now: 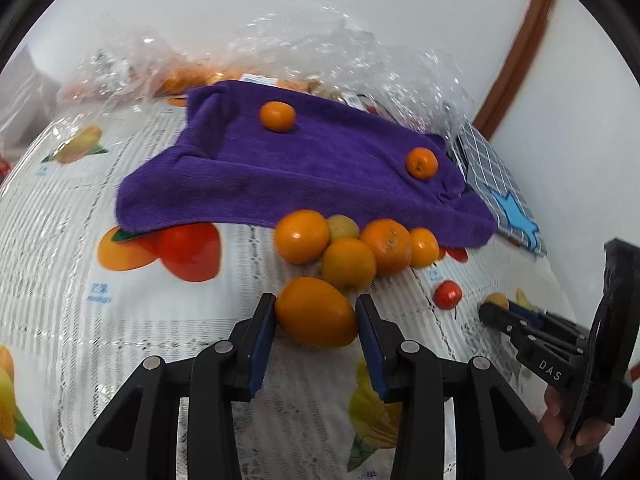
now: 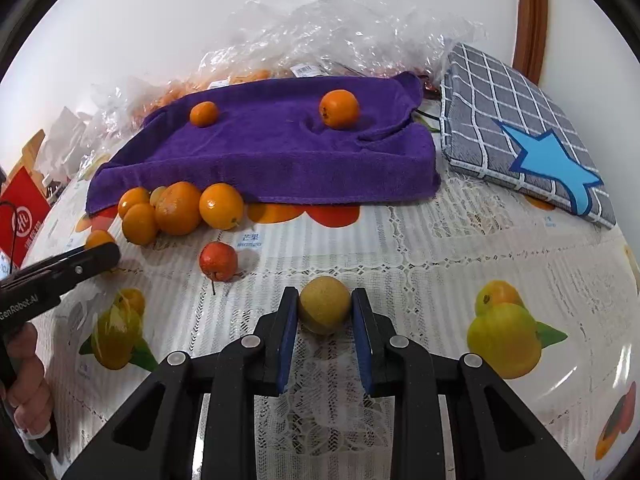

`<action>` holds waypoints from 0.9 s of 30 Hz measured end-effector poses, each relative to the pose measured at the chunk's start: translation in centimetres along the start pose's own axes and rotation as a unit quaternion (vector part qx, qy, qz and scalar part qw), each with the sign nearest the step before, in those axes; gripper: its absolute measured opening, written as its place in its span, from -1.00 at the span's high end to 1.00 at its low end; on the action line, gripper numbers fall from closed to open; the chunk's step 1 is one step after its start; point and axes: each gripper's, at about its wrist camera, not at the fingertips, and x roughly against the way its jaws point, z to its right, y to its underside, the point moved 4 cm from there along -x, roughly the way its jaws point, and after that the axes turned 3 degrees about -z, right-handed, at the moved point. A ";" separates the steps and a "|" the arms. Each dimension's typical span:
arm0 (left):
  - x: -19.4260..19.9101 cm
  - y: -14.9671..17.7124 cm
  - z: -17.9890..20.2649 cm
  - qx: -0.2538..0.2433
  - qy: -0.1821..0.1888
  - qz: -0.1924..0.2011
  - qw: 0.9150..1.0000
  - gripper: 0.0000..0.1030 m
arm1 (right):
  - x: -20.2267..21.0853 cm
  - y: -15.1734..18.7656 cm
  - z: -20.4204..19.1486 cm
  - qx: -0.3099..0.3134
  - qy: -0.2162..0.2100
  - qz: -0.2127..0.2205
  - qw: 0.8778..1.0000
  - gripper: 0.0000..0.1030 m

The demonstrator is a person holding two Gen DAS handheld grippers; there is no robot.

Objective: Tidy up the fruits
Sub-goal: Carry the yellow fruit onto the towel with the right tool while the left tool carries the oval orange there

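Note:
My left gripper (image 1: pixel 316 306) is shut on an oval orange fruit (image 1: pixel 316 312) just above the tablecloth, in front of a cluster of several oranges (image 1: pixel 348 246) at the near edge of a purple towel (image 1: pixel 280 168). Two small oranges (image 1: pixel 277 116) (image 1: pixel 421 163) sit on the towel. My right gripper (image 2: pixel 325 298) is shut on a yellowish round fruit (image 2: pixel 324 310) over the table. A small red fruit (image 2: pixel 218 261) lies left of it; it also shows in the left wrist view (image 1: pixel 447 295). The orange cluster (image 2: pixel 178 208) lies at the towel's left front.
A fruit-print tablecloth (image 2: pixel 440 264) covers the table. Clear plastic bags (image 2: pixel 320 32) with more fruit lie behind the towel. A grey checked cushion (image 2: pixel 520 128) with a blue star sits at the right. A red box (image 2: pixel 22 208) stands at the far left.

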 end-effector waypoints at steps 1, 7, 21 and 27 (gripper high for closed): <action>0.0 0.0 -0.1 0.004 0.002 0.001 1.000 0.25 | 0.0 0.0 0.1 -0.003 -0.004 0.000 1.000 0.48; 0.7 -0.3 -0.3 0.014 0.001 0.020 1.000 0.25 | 0.2 -0.1 0.2 -0.005 0.000 0.008 1.000 0.48; 2.1 -0.9 -0.8 0.024 -0.003 0.056 0.998 0.25 | 1.5 0.0 0.2 -0.009 -0.001 0.045 0.999 0.48; 3.2 -2.0 -1.9 0.025 -0.013 0.062 0.998 0.25 | 2.4 -1.4 0.0 -0.011 0.001 0.053 0.999 0.48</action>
